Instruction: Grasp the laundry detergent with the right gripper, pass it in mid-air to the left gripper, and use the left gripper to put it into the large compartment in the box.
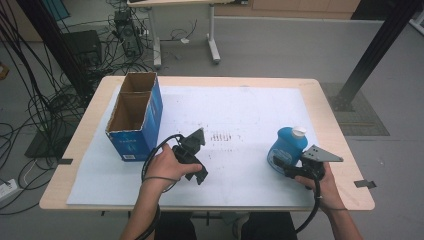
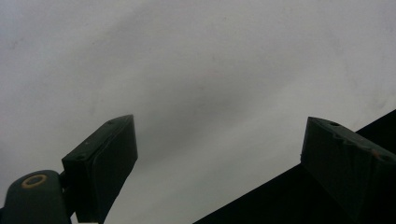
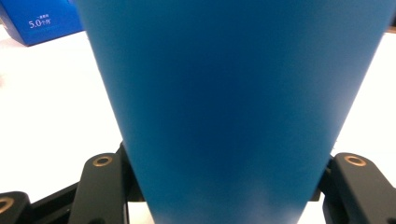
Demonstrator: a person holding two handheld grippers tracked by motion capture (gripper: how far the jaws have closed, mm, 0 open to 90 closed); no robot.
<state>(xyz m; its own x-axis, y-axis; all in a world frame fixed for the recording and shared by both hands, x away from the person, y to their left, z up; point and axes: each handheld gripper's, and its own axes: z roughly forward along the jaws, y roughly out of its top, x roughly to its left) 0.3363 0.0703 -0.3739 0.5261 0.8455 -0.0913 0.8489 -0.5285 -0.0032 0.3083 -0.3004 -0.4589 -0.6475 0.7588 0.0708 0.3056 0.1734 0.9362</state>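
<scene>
A blue bottle with a white cap stands on the white sheet at the right of the table. My right gripper is shut on its lower body; in the right gripper view the bottle sits squeezed between the two black jaws of that gripper. My left gripper rests near the middle front of the sheet, held by a hand. Its jaws point down at the bare sheet, and the left gripper is open wide with nothing between the jaws.
A blue cardboard box with an open top and two compartments stands at the table's left; its corner shows far off. Beyond the wooden table edge are cables, a desk frame and black posts.
</scene>
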